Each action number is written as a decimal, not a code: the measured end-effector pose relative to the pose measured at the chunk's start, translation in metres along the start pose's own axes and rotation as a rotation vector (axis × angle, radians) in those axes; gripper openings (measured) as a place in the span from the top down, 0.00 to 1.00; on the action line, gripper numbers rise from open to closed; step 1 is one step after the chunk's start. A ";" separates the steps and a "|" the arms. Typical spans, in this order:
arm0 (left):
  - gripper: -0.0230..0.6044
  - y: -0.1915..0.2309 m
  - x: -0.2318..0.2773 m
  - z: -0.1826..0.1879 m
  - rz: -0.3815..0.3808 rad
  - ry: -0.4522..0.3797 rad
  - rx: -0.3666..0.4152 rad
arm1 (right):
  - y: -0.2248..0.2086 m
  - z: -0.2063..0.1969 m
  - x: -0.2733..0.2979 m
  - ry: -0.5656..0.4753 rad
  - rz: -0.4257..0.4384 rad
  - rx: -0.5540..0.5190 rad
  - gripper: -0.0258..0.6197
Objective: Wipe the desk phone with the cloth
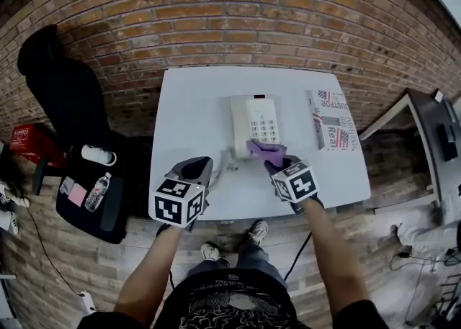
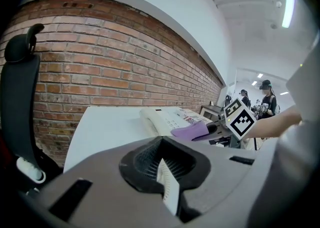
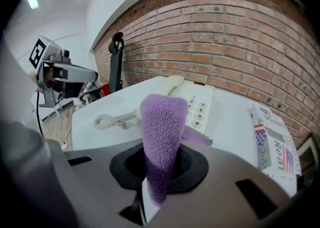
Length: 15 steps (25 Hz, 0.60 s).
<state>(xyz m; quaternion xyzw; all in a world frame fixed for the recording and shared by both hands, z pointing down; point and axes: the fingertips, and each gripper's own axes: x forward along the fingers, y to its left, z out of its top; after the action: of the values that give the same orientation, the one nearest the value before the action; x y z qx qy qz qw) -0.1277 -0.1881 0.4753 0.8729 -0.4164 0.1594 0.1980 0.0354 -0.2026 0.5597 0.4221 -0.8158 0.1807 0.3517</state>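
A cream desk phone (image 1: 252,122) lies mid-table on the white table (image 1: 194,104), with its coiled cord (image 1: 223,163) trailing toward the front left. My right gripper (image 1: 276,164) is shut on a purple cloth (image 1: 266,151), which hangs at the phone's near edge just below the keypad. In the right gripper view the cloth (image 3: 162,132) stands up from the jaws, hiding part of the phone (image 3: 197,105). My left gripper (image 1: 196,170) hovers over the table's front left, apart from the phone, jaws together and holding nothing. The left gripper view shows the phone (image 2: 167,118) and cloth (image 2: 190,131) beyond it.
A folded newspaper (image 1: 331,120) lies on the table right of the phone. A black chair (image 1: 65,97) and a dark bag holding a bottle (image 1: 97,191) stand to the table's left. Another desk (image 1: 432,133) is at the right. A brick wall (image 1: 238,18) runs behind.
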 end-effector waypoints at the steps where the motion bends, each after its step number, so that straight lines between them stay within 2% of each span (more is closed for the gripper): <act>1: 0.96 0.001 -0.001 0.000 0.000 0.001 0.002 | -0.001 0.002 -0.003 -0.006 -0.008 -0.002 0.89; 9: 0.96 0.003 -0.002 0.006 0.009 -0.007 0.000 | -0.023 0.042 -0.035 -0.084 -0.052 -0.036 0.89; 15: 0.96 0.004 0.005 0.014 0.037 -0.016 -0.016 | -0.037 0.085 -0.044 -0.138 -0.037 -0.086 0.89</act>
<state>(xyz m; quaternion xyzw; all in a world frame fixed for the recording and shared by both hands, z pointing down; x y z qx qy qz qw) -0.1261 -0.2005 0.4667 0.8646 -0.4355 0.1526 0.1988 0.0478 -0.2495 0.4691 0.4331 -0.8371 0.1093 0.3159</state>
